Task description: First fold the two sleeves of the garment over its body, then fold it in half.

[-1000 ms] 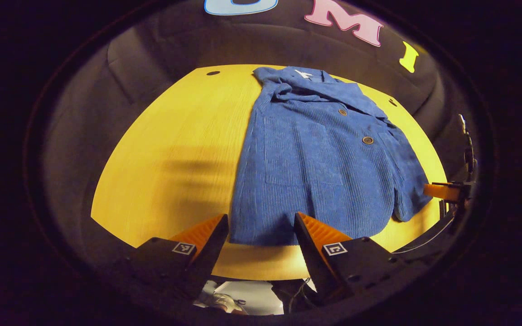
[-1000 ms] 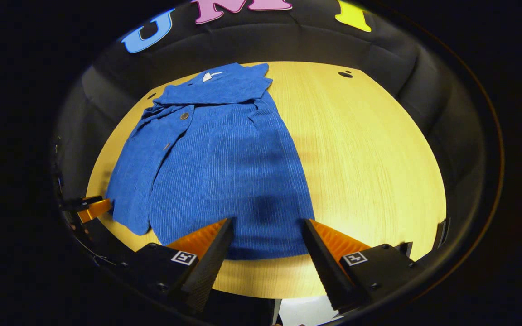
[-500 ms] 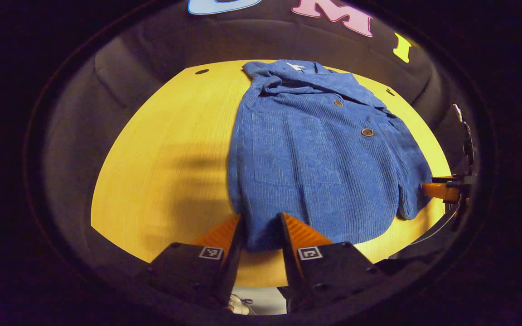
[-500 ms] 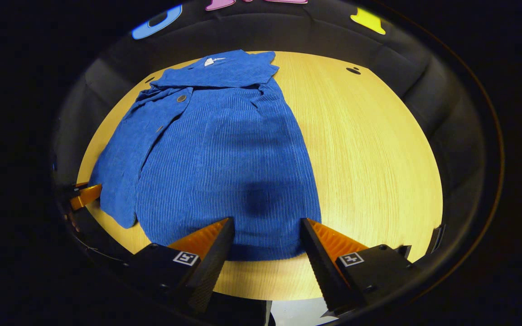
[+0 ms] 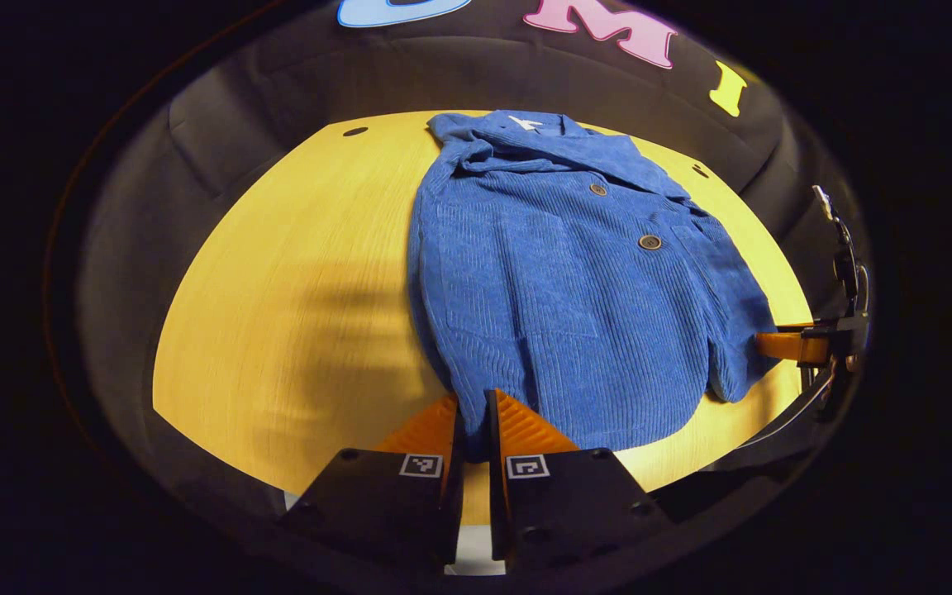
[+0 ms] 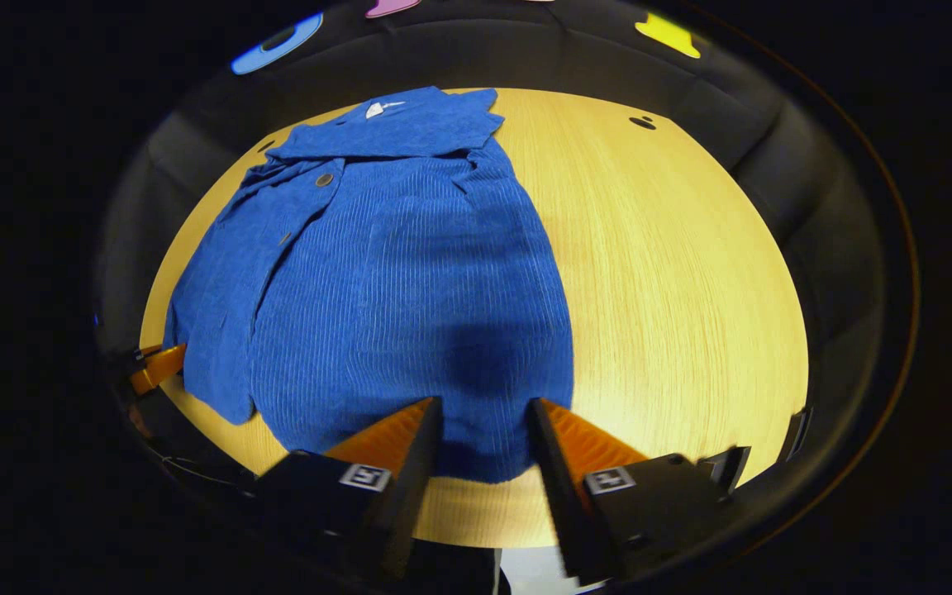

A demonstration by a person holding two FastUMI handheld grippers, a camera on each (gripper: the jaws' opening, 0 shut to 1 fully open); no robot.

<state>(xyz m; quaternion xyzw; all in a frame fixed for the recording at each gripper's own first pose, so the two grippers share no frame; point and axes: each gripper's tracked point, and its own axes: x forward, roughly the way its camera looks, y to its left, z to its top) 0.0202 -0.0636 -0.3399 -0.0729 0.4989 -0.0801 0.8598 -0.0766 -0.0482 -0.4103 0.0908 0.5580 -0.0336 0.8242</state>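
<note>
A blue corduroy jacket [image 5: 575, 289] lies flat on the round yellow table [image 5: 278, 314], collar at the far side and hem toward me. My left gripper [image 5: 473, 406] is shut on the near left corner of the hem, cloth pinched between its fingers. In the right gripper view the jacket [image 6: 410, 281] spreads ahead. My right gripper [image 6: 484, 413] straddles the near hem with a narrowed gap, open, cloth lying between the fingers. The right gripper [image 5: 798, 345] also shows at the jacket's right edge, and the left gripper [image 6: 158, 368] at the far left edge.
The table [image 6: 674, 273] has bare wood on both sides of the jacket. Small dark holes [image 5: 354, 130] [image 6: 641, 122] sit near its far rim. Black cloth walls close in behind the table. The table's near edge runs just under both grippers.
My left gripper closed from wide open onto the hem corner, bunching the cloth inward. My right gripper moved down onto the hem and its fingers drew closer together.
</note>
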